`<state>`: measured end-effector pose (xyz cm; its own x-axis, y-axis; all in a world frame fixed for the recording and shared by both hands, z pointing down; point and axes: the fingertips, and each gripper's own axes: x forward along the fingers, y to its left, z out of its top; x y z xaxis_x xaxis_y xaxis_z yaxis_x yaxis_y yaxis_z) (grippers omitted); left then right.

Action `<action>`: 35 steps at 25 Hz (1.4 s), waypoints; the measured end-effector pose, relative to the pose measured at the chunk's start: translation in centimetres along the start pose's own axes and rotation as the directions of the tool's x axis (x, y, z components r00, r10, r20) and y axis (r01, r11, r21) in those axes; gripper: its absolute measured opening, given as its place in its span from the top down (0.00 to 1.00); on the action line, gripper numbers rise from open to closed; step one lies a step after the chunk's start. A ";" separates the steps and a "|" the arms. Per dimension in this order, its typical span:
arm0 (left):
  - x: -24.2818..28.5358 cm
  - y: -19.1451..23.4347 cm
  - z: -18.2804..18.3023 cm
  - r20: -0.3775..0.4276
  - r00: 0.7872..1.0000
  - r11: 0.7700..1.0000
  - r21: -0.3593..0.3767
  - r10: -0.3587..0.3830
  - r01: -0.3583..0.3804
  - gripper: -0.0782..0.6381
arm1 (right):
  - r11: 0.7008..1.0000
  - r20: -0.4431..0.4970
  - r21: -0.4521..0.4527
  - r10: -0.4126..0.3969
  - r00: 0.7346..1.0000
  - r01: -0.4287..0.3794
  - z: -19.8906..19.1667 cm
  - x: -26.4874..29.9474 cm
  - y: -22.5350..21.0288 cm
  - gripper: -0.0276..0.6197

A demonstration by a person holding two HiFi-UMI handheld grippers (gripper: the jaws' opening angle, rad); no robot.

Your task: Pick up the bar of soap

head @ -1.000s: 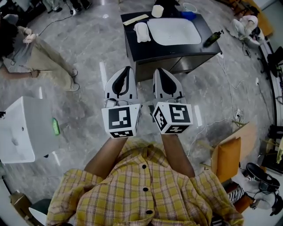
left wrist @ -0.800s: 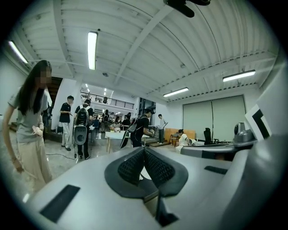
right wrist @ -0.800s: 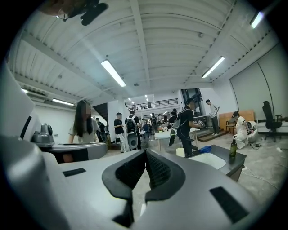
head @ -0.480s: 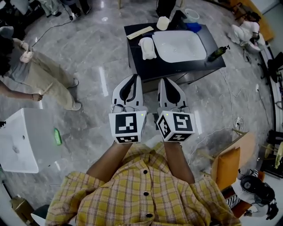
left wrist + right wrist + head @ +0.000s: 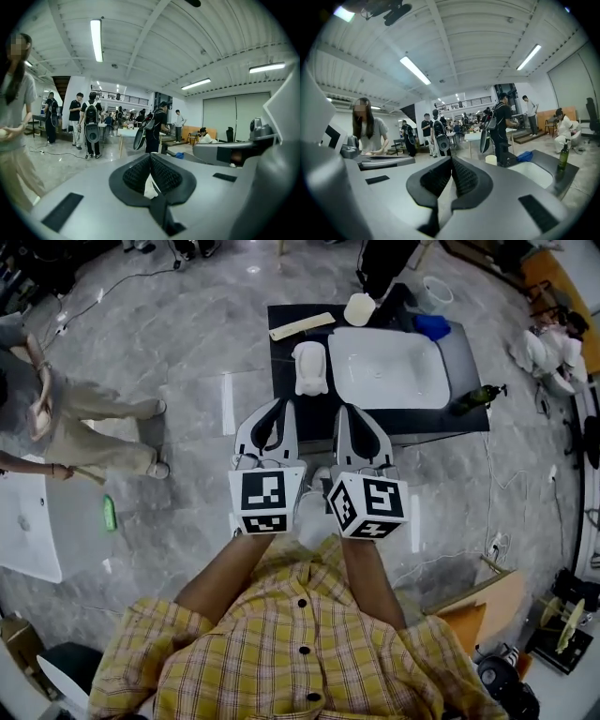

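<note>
The left tongs [image 5: 273, 411] and right tongs [image 5: 349, 414] are held pressed together, empty. The bar of soap [image 5: 311, 368], seemingly the white lump beside the basin [image 5: 389, 367] on the table [image 5: 281, 352], is judged hard but slippery, best pinched across its sides.

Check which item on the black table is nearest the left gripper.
The white lump left of the basin: it sits just beyond the left gripper, while the cup, blue cloth and bottle lie farther back or right.
</note>
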<state>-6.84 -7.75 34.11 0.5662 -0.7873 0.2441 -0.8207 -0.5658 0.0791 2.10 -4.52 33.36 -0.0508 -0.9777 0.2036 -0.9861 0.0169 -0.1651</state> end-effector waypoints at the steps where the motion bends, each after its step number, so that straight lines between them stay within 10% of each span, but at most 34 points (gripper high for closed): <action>1: 1.4 -0.3 0.1 -0.010 1.000 1.000 -0.004 0.018 -0.018 0.87 | 1.000 -0.006 0.008 0.018 1.000 -0.017 0.3 1.1 -1.2 0.93; 13: 14.0 -1.8 -2.7 -0.156 0.967 0.978 -0.027 0.201 -0.208 0.87 | 0.987 -0.118 0.058 0.154 0.981 -0.148 -1.3 10.6 -11.0 0.93; 32: 24.8 1.2 -13.2 -0.388 0.900 0.968 -0.069 0.196 -0.241 0.86 | 0.990 -0.310 0.101 0.129 0.942 -0.102 -10.5 17.5 -15.0 0.93; 35: 26.3 1.2 -14.9 -0.431 0.885 0.972 -0.067 0.173 -0.223 0.71 | 0.991 -0.320 0.097 0.122 0.939 -0.095 -11.2 18.3 -15.3 0.93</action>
<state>5.92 -25.53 55.03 0.3265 -0.6894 0.6466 -0.9296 -0.3581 0.0875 14.52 -20.34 50.42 -0.2186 -0.8494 0.4803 -0.9567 0.0896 -0.2769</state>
